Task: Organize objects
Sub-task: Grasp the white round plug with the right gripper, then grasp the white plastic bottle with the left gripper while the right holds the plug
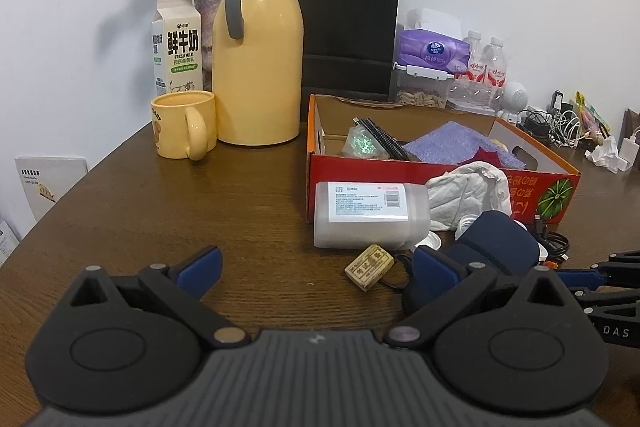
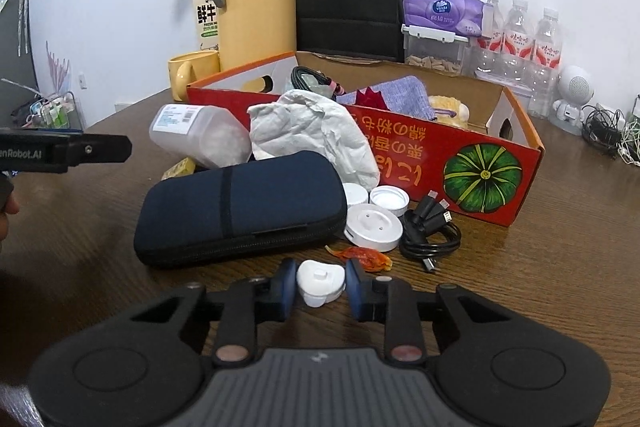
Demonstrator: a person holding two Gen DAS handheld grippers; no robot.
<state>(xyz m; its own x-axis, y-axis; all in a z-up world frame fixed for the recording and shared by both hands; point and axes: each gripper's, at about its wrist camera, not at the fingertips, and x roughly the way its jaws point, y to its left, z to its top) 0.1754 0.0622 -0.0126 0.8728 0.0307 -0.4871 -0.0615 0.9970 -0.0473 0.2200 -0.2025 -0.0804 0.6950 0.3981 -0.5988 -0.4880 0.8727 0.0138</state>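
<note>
My right gripper point(image 2: 320, 285): my fingers are closed around a small white plastic piece point(image 2: 320, 283), pads touching both its sides, low over the table.
My left gripper point(image 1: 316, 273): my fingers are spread wide and hold nothing; a tan tag point(image 1: 369, 266) lies on the table between them.
White piece: rounded and glossy, with a raised nub on top.
Nearby: a navy zip case point(image 2: 240, 207), a white round dock point(image 2: 374, 227), a coiled black cable point(image 2: 430, 231) and crumpled white paper point(image 2: 316, 135) lie in front of the red box point(image 2: 420, 163).
Surface: dark wood-grain table point(image 1: 160, 211) against a white wall.
Behind: yellow thermos point(image 1: 258, 67), yellow mug point(image 1: 184, 125), black paper bag point(image 1: 348, 27).
Writing: milk carton point(image 1: 178, 47) reads "FRESH MILK"; purple tissue pack point(image 2: 442, 11) reads "Vinda"; the box print is upside down beside a green pumpkin picture.
</note>
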